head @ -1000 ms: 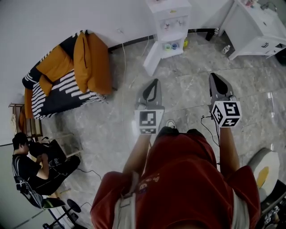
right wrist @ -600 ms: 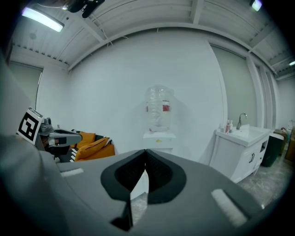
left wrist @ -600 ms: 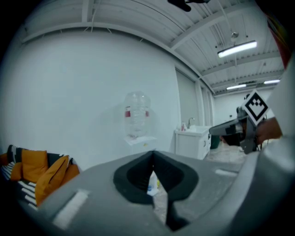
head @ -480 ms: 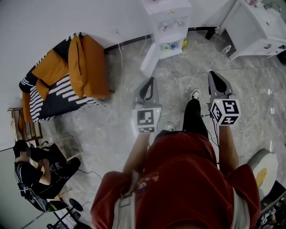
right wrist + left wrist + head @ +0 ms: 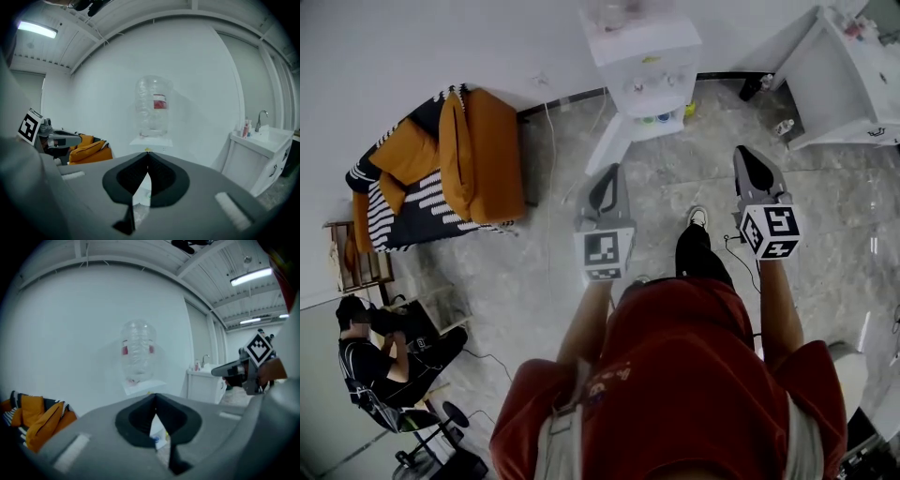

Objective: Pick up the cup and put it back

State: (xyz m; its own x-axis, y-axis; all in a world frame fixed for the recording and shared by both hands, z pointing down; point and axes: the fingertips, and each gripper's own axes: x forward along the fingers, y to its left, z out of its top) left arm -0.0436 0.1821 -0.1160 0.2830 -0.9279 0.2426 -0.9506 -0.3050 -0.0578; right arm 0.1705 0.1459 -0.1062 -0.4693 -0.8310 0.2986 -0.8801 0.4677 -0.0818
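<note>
Inspection, with all places taken from the water dispenser point(image 5: 642, 56).

- **Grippers:** 2. The left gripper point(image 5: 612, 176) and right gripper point(image 5: 747, 157) are both held short of the dispenser. Each has its jaws clenched together with nothing between them.
- **Cups:** 2 small ones, a green cup point(image 5: 648, 120) and a blue cup point(image 5: 665, 118). They stand side by side on the dispenser's low shelf, well apart from both grippers.
- **Left of the dispenser:** 1 striped sofa point(image 5: 412, 202).
- **Right of the dispenser:** 1 white cabinet point(image 5: 844, 75).
- **Head view only:** 1 seated person point(image 5: 370, 361), far left of the dispenser.
- **Gripper views only:** the dispenser's clear bottle point(image 5: 153, 108) at full height, and the cabinet's tap point(image 5: 260, 119).
</note>
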